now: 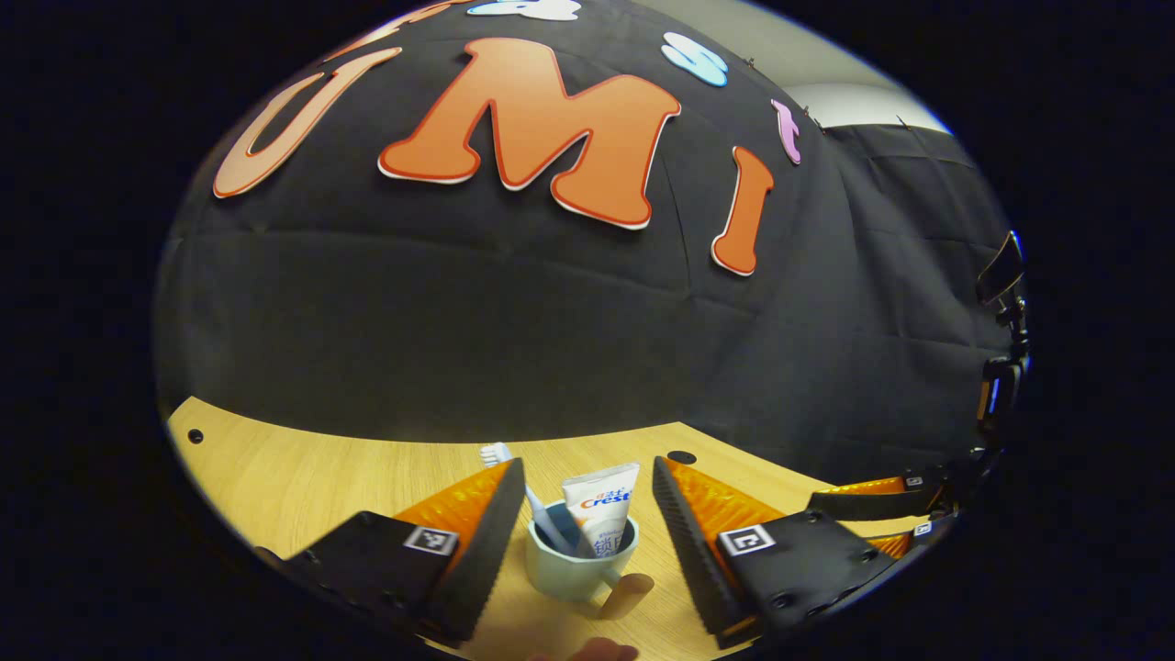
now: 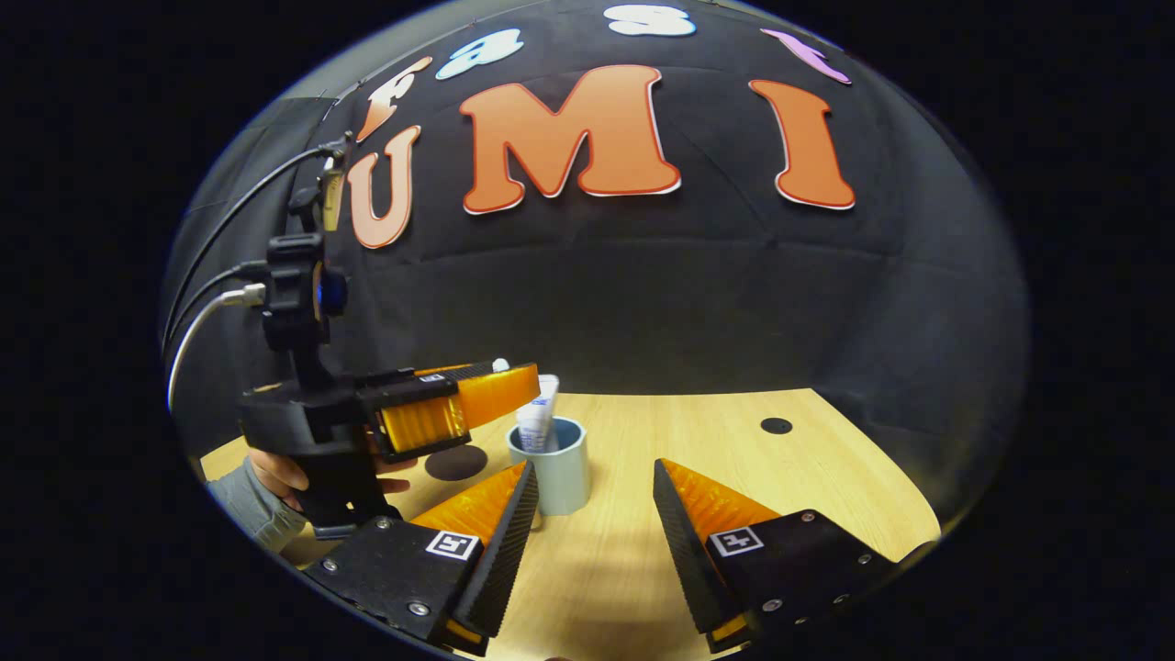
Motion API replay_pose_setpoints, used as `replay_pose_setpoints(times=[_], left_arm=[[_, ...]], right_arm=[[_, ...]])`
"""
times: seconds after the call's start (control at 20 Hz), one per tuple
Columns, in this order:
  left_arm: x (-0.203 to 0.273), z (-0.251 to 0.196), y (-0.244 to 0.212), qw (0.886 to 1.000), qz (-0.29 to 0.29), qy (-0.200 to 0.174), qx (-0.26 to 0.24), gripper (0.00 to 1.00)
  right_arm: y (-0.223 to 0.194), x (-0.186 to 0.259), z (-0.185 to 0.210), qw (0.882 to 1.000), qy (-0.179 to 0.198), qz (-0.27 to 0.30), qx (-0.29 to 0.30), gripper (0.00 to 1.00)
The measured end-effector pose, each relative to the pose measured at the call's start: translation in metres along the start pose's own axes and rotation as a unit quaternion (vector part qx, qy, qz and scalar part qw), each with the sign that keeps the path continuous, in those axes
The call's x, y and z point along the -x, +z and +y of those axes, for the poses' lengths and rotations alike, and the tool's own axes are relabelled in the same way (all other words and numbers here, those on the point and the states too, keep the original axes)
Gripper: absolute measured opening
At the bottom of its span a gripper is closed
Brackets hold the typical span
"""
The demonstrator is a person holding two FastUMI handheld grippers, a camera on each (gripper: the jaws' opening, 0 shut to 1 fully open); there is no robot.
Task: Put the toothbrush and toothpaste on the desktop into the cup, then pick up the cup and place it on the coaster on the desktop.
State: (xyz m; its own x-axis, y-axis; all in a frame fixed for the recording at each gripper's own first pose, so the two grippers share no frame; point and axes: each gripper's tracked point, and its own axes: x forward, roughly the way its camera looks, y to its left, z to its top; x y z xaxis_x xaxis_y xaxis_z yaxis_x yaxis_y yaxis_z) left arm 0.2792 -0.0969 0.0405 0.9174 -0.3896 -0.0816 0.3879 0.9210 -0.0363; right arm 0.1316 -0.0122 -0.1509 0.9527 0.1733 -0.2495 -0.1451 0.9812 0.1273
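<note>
While the cup [image 1: 580,562] stands on the desk [image 1: 303,477] between the left tool's [image 1: 587,514] wide-spread fingers, untouched, the toothbrush [image 1: 514,477] and toothpaste [image 1: 601,514] stand inside it. Right tool [image 2: 587,514] is also open and empty, the cup just ahead toward its left finger. A dark coaster [image 2: 456,462] lies beyond.

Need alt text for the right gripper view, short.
A pale blue-green ceramic cup holding a white toothpaste tube stands on the light wooden desktop, just beyond the open right gripper. At left, a hand holds the left gripper beside the cup, near a dark round coaster.
</note>
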Motion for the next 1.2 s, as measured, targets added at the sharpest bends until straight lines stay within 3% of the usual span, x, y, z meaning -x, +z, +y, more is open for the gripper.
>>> replay_pose_setpoints(times=[0.05,0.35,0.6,0.9,1.2], left_arm=[[0.012,0.009,0.003,1.000,-0.002,0.008,-0.002,0.96],[0.099,0.058,0.022,0.996,-0.008,0.071,-0.049,0.99],[0.171,0.092,0.028,0.989,-0.006,0.125,-0.074,0.99],[0.246,0.110,0.024,0.984,-0.008,0.154,-0.093,0.99],[0.285,0.129,0.013,0.981,0.002,0.182,-0.072,0.99]], right_arm=[[0.003,-0.002,0.008,1.000,0.004,0.005,0.005,0.77],[0.002,-0.016,0.037,0.995,-0.010,0.090,0.053,0.79],[-0.002,-0.023,0.053,0.987,-0.010,0.160,0.009,0.79],[-0.010,-0.041,0.054,0.964,-0.023,0.264,-0.011,0.79],[-0.033,-0.065,0.055,0.940,-0.046,0.335,-0.035,0.79]])
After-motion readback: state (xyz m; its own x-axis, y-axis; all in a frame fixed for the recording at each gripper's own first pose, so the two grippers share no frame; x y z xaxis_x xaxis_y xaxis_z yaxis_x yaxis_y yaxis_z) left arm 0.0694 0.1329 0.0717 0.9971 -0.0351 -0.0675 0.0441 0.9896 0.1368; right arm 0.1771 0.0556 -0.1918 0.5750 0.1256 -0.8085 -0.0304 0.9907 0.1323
